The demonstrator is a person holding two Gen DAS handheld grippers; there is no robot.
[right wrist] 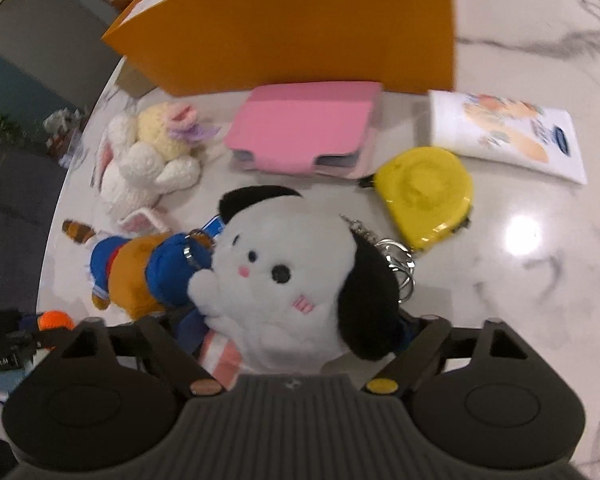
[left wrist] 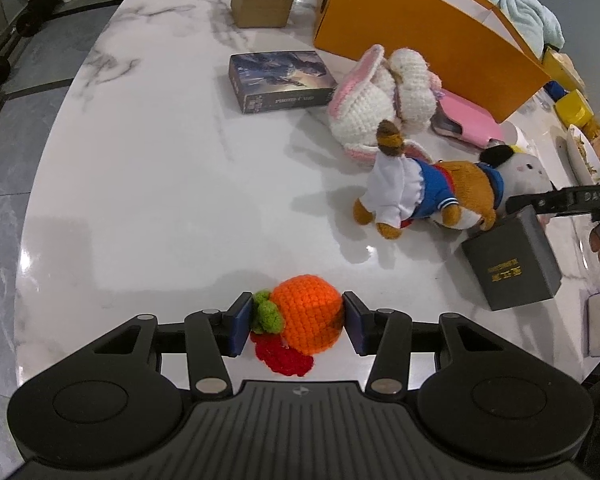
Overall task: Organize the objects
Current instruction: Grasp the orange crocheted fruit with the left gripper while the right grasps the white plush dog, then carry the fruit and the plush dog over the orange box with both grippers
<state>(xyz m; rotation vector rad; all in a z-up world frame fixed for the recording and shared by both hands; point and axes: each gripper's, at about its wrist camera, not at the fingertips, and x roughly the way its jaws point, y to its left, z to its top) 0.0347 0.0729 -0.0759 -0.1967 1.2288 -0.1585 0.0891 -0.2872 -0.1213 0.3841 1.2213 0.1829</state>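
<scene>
My left gripper [left wrist: 298, 322] is shut on an orange crochet fruit [left wrist: 306, 316] with a green leaf and a red piece hanging under it, low over the marble table [left wrist: 160, 184]. My right gripper [right wrist: 296, 332] is shut on a white plush dog with black ears [right wrist: 284, 276]; its fingertips are hidden by the plush. A brown plush in a blue and white outfit [left wrist: 416, 196] [right wrist: 140, 272] lies beside the dog. A white crochet rabbit [left wrist: 376, 96] [right wrist: 140, 164] lies behind it.
A big orange box [left wrist: 420, 28] [right wrist: 300, 24] stands at the back. A pink case [right wrist: 308, 132], a yellow tape measure [right wrist: 424, 192] and a white packet [right wrist: 508, 136] lie near it. A card box [left wrist: 280, 80], a brown carton [left wrist: 260, 2] and a grey box [left wrist: 512, 264] sit on the table.
</scene>
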